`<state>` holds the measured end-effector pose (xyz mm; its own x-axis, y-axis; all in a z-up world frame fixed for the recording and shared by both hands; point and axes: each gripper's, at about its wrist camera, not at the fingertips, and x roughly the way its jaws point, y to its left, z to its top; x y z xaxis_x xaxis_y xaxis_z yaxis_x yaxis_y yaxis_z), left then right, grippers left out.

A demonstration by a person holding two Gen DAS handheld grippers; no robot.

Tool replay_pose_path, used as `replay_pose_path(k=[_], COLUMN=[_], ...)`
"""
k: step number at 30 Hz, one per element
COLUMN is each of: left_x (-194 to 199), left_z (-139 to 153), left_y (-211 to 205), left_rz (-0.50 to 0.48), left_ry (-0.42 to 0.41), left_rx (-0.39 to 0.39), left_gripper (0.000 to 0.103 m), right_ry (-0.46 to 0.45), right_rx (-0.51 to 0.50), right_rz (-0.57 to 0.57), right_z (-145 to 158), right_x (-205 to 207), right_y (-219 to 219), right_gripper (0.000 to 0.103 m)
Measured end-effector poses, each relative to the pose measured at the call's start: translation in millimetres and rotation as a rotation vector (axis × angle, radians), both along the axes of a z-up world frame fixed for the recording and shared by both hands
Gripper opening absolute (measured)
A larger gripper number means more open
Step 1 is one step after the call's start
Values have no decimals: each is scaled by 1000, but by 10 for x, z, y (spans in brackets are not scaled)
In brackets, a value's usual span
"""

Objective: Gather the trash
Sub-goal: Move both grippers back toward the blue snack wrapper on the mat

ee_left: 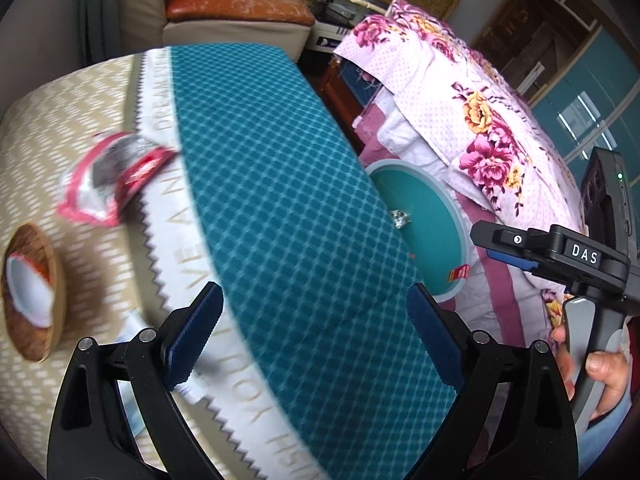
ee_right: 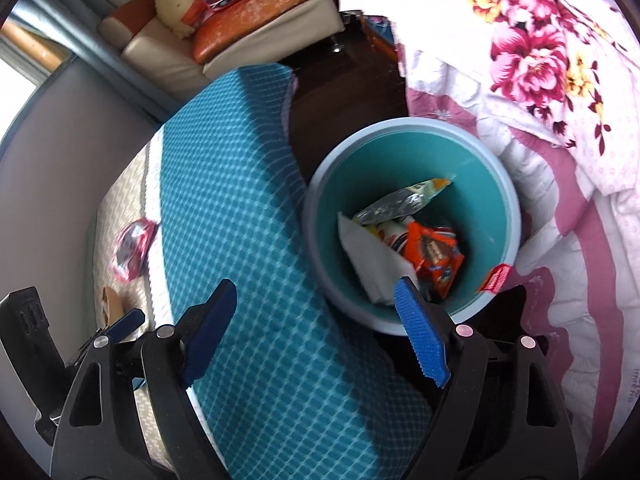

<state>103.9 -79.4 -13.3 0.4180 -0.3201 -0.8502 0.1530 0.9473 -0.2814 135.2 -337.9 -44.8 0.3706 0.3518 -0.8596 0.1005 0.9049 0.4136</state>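
A teal bin (ee_right: 404, 148) stands on the floor between the mattress and the bed, holding several wrappers (ee_right: 434, 254) and a white tissue (ee_right: 372, 258); its rim shows in the left wrist view (ee_left: 448, 208). A crumpled red and silver wrapper (ee_left: 106, 178) lies on the beige mattress top, also seen in the right wrist view (ee_right: 132, 246). A brown and white coconut-print packet (ee_left: 32, 292) lies near it. My left gripper (ee_left: 314, 340) is open and empty above the mattress edge. My right gripper (ee_right: 316, 332) is open and empty, just above the bin's near rim.
The mattress has a teal mesh side (ee_left: 280, 184) and a white zigzag band. A floral quilt (ee_left: 472, 100) covers the bed on the right. A sofa with an orange cushion (ee_left: 236, 4) stands at the back. Dark floor (ee_right: 340, 92) lies between.
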Motion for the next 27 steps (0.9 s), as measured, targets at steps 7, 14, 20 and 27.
replay_pose_path(k=[7, 14, 20, 27], left_x=[-292, -550, -707, -774], left_z=[72, 79, -42, -225], left_y=[414, 819, 1065, 1171], left_rz=[13, 34, 30, -22], left_ry=[-18, -20, 11, 35], left_rx=[37, 58, 77, 100], left_gripper=[93, 93, 93, 93], right_ry=[1, 6, 11, 32], right_rx=[-13, -28, -40, -44], right_rz=[78, 134, 179, 215], right_z=[89, 154, 189, 162], right_x=[-107, -198, -267, -321], right_y=[414, 763, 1004, 1209], right_gripper=[79, 79, 79, 79])
